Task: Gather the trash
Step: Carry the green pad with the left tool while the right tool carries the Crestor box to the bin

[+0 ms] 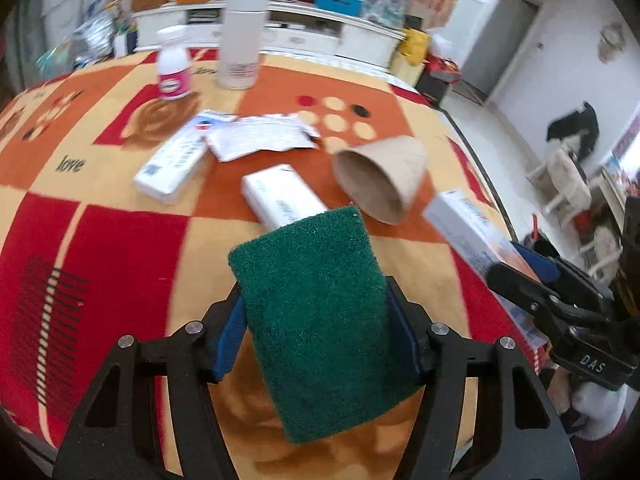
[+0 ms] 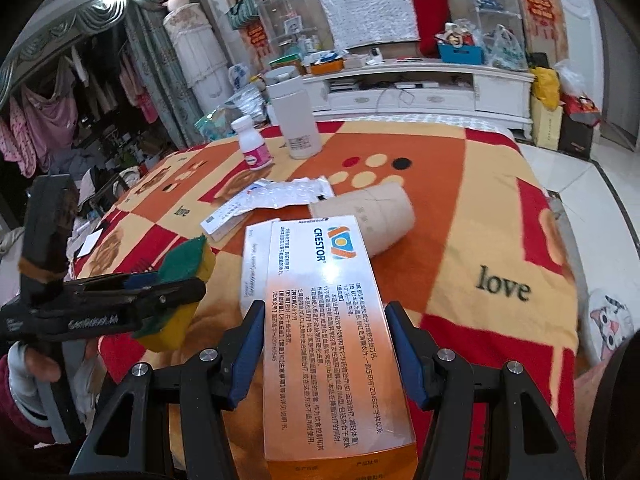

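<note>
2 pieces of trash are already in hand. A green-and-yellow scouring sponge (image 1: 320,328) sits clamped between the pads of the left hand-held gripper (image 1: 316,336), its long axis running out along the fingers, lifted clear of the table (image 1: 120,240). The right hand-held gripper (image 2: 324,352) is closed on a Crestor medicine box (image 2: 320,312), gripped across its short width so the long axis points forward toward the table's middle.

What is left lies ahead of both: a white box (image 1: 280,196) just beyond the sponge's tip, a cardboard tube (image 1: 380,180) on its side beside it with its open mouth toward the left camera, a second white box (image 1: 172,168) nearer the left edge, and a crumpled blister sheet (image 1: 260,136) past them. A pill bottle (image 1: 173,68) and a white flask (image 1: 242,36) stand upright near the far edge, probably not trash.

With both grippers full, my guess is the next move is a drop-off; no bin shows in either view, so its direction cannot be told
</note>
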Available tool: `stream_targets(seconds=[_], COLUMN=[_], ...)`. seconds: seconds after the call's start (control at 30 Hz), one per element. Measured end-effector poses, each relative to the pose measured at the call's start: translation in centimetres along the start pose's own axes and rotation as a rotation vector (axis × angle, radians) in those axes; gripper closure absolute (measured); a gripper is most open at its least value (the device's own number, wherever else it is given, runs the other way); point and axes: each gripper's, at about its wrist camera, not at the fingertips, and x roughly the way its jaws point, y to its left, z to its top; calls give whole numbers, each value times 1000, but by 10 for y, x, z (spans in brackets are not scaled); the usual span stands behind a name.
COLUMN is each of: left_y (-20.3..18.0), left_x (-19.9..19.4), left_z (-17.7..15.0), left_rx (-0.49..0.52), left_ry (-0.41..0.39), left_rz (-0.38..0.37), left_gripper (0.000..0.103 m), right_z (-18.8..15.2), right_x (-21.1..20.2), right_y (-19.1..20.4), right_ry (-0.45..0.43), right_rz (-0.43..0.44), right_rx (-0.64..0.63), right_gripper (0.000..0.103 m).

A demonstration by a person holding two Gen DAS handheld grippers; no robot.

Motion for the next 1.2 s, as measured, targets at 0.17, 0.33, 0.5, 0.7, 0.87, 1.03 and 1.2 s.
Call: stream_targets(seconds=[0.17,0.33,0.5,0.7,0.87,1.03,1.2], left_y=[-27,-33,-27,-19,-27,-55,-93], left_x=[10,19,18,15,15,17,25], left_z=[-5,-8,-8,-9,-9,-4,6], left_rx=[51,68,58,48,57,106,162], left_ry=[19,40,44,36,38,30,22], left_rz=[-26,-22,-13,2,-14,-49,-93], left_gripper=[41,41,41,41,41,41,41], right_z=[-13,-29,-31,-40,-58,-52,-45], right_x=[-10,-2,3,10,28,2,-30], right_y=[-17,-35,-34,-12,-8,-22,-53], right_ry=[10,93,126,191,239,132,62], right_rz=[-47,-76,-42,-18,-72,-96,-160], right_rx=[28,66,76,-6,-40,-1,69], right_gripper=[49,50,48,32,46,47,47])
